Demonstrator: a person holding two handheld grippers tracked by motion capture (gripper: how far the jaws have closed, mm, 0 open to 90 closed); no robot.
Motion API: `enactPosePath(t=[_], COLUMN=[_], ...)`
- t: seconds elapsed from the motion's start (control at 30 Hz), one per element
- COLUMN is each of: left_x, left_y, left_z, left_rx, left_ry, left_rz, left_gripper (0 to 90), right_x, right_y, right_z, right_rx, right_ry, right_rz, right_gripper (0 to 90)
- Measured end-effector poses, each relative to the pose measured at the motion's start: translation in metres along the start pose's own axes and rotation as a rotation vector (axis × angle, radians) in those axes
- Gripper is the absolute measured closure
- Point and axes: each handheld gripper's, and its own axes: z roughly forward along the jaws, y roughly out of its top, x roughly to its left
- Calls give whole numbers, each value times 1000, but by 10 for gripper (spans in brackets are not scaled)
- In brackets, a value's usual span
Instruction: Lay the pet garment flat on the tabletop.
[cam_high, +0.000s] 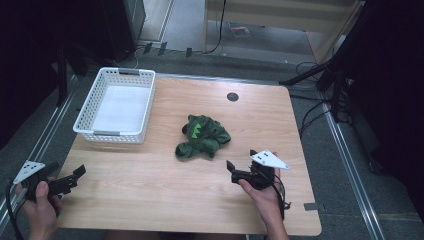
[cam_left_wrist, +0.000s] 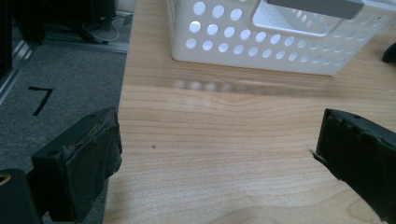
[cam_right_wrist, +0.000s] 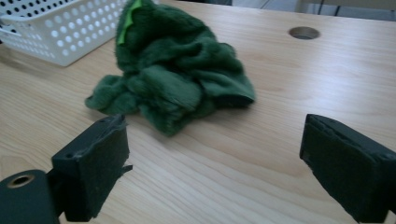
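Reaching toward the crumpled dark green plush garment (cam_high: 202, 137) with our right gripper (cam_high: 242, 163), we keep its jaws spread wide with nothing between them, lined up on the near edge of the heap, presumably so they can close over a fold. The garment lies near the middle of the pale wood-grain surface (cam_high: 150, 185), just beyond the right gripper, with a bright green zigzag trim on its top. Its pile looks thick and soft, bunched into loose rolls that should give under pressure. Well to the left of the garment sits the white perforated plastic basket (cam_high: 85, 120), empty and rigid, likely where the garment belongs. Our left gripper (cam_high: 70, 176) waits far left of the garment, jaws wide apart and empty, facing the basket's near wall.
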Motion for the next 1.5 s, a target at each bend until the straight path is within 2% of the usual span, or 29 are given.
enactPosePath(t=[0.03, 0.07, 0.1, 0.27, 0.4, 0.43, 0.47, 0.6, 0.73, 0.9, 0.97, 1.0, 1.03, 1.07, 1.13, 1.17, 1.2, 1.23, 1.33, 1.43, 1.47, 1.5], left_x=[0, 0, 0, 1, 1, 1, 1, 1, 1, 2, 2, 2, 1, 1, 0, 0, -1, -1, -7, -17, -26, -32], left_y=[0, 0, 0, 0, 0, 0, 0, 0, 0, 0, 0, 0, 0, 0, 0, 0, 0, 0, 3, 11, 16, 19], left_z=[0, 0, 0, 0, 0, 0, 0, 0, 0, 1, 1, 1, 1, 1, 1, 0, 0, 0, -2, -7, -8, -8], left_rx=[0, -1, -1, -5, -2, 0, -1, 1, 3, 0, 1, 2, 4, 4, 3, 1, -1, 4, 13, -19, -26, -28], left_ry=[0, 0, -1, -10, -13, -13, -14, -15, -17, -17, -18, -18, -18, -17, -9, -7, -4, 1, 8, -45, -59, -69], left_rz=[0, -2, -2, -6, -7, -6, -5, -7, -8, -11, -10, -8, -6, -7, 0, 4, 12, 18, 49, 13, 26, 38], left_gripper=[4, 4, 4, 4, 4, 4, 4, 4, 4, 4, 4, 4, 4, 4, 4, 4, 4, 4, 4, 4, 4, 4], right_x=[0, 9, 9, 28, 42, 49, 49, 61, 62, 61, 59, 58, 58, 57, 55, 55, 55, 53, 51, 52, 54, 57], right_y=[0, 5, 5, 13, 19, 23, 23, 36, 43, 41, 36, 31, 31, 29, 25, 24, 24, 23, 25, 33, 36, 44], right_z=[0, 11, 11, 35, 57, 69, 69, 93, 108, 136, 143, 146, 146, 146, 147, 147, 145, 143, 138, 122, 115, 100], right_rx=[0, 13, 13, 28, 48, 67, 67, 83, 91, 167, 187, 184, 184, 181, 183, 175, 165, 156, 136, 89, 75, 46], right_ry=[0, 16, 16, 54, 68, 72, 72, 86, 82, 59, 33, 0, 0, 1, 7, 4, -40, -43, -29, -7, 6, 28], right_rz=[0, -18, -18, -41, -59, -81, -81, -109, -113, -133, -144, -150, -150, -155, -156, -146, -154, -156, -153, -156, -163, -169], right_gripper=[72, 43, 43, 3, 0, 0, 0, 0, 0, 10, 65, 191, 191, 259, 482, 655, 758, 817, 838, 843, 844, 845])
